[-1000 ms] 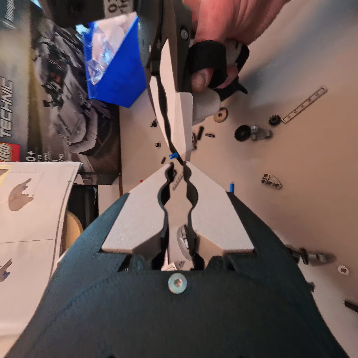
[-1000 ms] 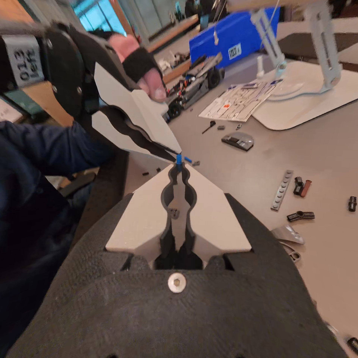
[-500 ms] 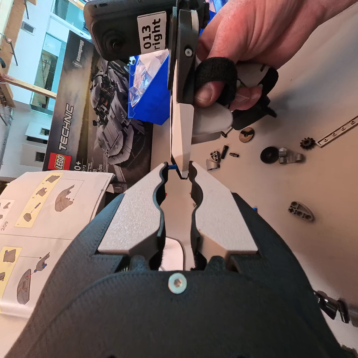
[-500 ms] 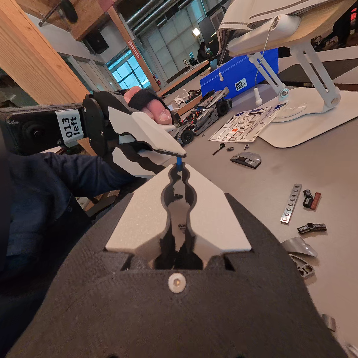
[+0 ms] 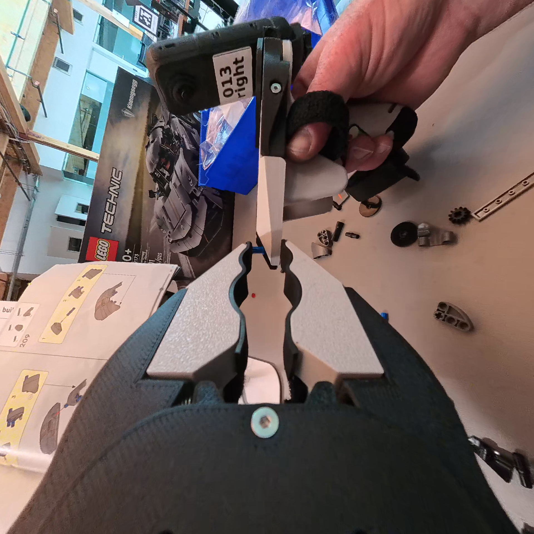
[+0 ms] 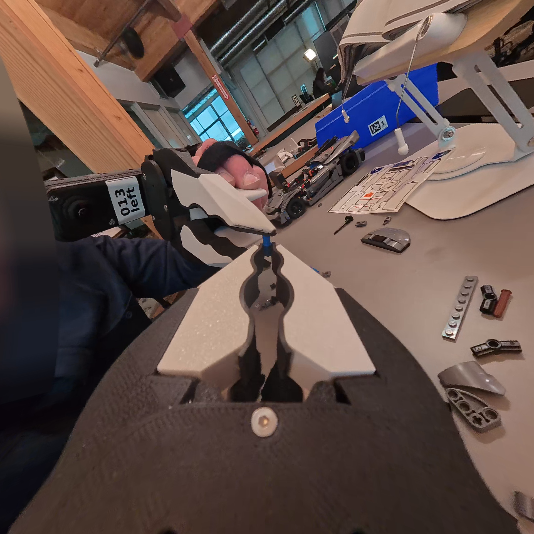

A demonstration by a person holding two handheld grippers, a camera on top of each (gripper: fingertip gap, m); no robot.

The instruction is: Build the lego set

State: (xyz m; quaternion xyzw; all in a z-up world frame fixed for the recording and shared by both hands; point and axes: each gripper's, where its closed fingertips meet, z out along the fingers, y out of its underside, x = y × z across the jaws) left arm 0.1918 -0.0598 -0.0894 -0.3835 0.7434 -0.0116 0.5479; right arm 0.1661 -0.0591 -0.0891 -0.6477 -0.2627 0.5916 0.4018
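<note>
My right gripper [image 6: 267,247] is shut on a small blue pin [image 6: 266,242] that sticks out past its tips. My left gripper [image 5: 267,245] is open. The right gripper's tip [image 5: 273,258] sits between the left jaws. The blue pin [image 5: 258,250] lies crosswise, with its free end against the left gripper's left finger [image 5: 213,303]. In the right wrist view the left gripper's upper finger [image 6: 231,202] rests on top of the pin. Both are held above the table [image 6: 375,289].
The set's box [image 5: 138,179], an open instruction booklet [image 5: 72,318] and a blue bin [image 5: 231,156] lie beyond. Loose parts are scattered: a grey curved beam [image 5: 452,316], a black gear [image 5: 459,215], a grey plate [image 6: 461,307]. The partly built car [image 6: 315,179], a sticker sheet [image 6: 387,185] and a white stand [image 6: 462,161] are at the back. Less than 4 cm separates the two grippers' tips.
My left jaws have opened wider and now straddle the right gripper's tip. Both grippers have risen and tilted. The right gripper has kept its hold on the blue pin.
</note>
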